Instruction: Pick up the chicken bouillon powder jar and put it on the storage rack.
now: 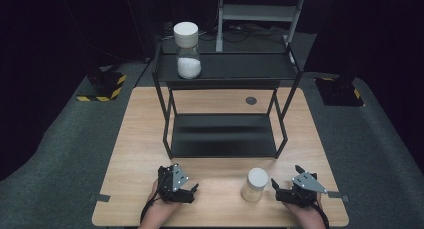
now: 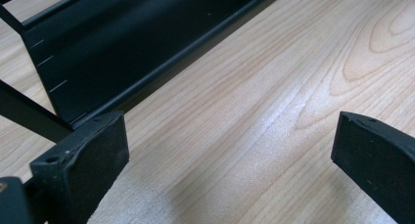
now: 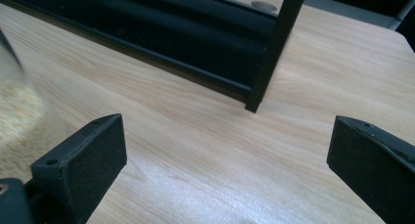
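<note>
A black two-tier rack (image 1: 225, 71) stands on the wooden table (image 1: 140, 139). On its top shelf, at the left, is a clear jar (image 1: 188, 51) with a white lid and white grains inside. A second white-lidded jar (image 1: 254, 185), with beige contents, stands on the table near the front edge. My left gripper (image 1: 180, 181) rests left of this jar, open and holding nothing (image 2: 225, 150). My right gripper (image 1: 286, 175) sits just right of the jar, also open and holding nothing (image 3: 225, 150). In the right gripper view the beige jar (image 3: 14, 106) is a blur at the left edge.
The rack's lower shelf (image 1: 223, 134) lies on the table ahead of both grippers, seen close up (image 2: 122, 48) with a front leg (image 3: 274, 53). A round hole (image 1: 251, 100) is in the table behind it. A metal frame (image 1: 260, 14) and striped bases (image 1: 102, 86) stand on the floor beyond.
</note>
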Motion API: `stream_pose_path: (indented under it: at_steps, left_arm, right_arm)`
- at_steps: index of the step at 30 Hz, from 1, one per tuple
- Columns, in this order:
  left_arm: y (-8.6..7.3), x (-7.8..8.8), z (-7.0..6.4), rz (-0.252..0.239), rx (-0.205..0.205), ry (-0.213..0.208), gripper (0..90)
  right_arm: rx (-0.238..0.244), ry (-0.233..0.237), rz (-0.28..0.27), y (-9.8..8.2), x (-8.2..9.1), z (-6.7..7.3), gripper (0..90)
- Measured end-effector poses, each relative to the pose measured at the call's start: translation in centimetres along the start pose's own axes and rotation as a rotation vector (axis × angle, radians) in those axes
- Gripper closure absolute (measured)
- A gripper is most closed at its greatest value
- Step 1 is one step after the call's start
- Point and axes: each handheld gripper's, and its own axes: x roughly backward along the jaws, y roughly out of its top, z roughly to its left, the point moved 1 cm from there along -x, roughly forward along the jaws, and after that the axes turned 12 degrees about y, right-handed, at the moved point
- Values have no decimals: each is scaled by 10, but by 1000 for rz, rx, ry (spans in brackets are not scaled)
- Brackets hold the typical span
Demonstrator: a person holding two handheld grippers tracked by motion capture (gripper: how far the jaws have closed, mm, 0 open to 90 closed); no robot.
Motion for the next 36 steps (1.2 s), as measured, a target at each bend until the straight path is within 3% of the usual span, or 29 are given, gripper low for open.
stream_pose_path:
  at_steps: [5,10,24,36]
  left_arm:
    - [0,0,0,-1,0,-5,8]
    - [1,-1,-1,-1,-29,-12,8]
    - [2,-1,0,-1,-45,-23,8]
    - [2,-1,-1,-3,-47,-26,8]
  right_arm:
    - [28,15,-48,4,8,4,2]
    - [41,23,-71,7,12,7,2]
    - [17,37,-147,22,31,11,0]
    - [14,88,-222,31,46,16,0]
